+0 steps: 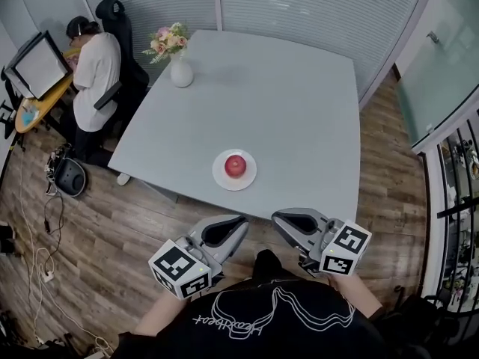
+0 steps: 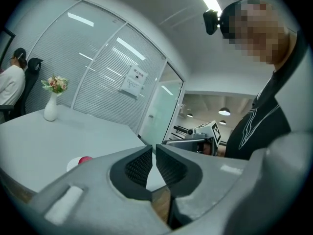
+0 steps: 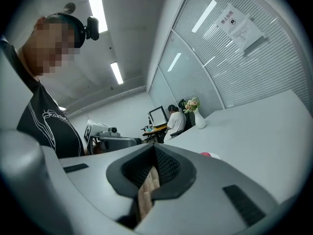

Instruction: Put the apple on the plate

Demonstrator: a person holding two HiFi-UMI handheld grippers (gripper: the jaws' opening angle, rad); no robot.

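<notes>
On the round white plate (image 1: 220, 176) sits a glossy red apple (image 1: 235, 165).

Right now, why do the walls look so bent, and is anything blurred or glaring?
Head view: the wide lens bows the table edges outward; even light, the apple and plate sharp. Left gripper view: fisheye curves the blinds, corners go black, a mosaic patch hides a face. Right gripper view: same curving, ceiling strip lights glare white.
</notes>
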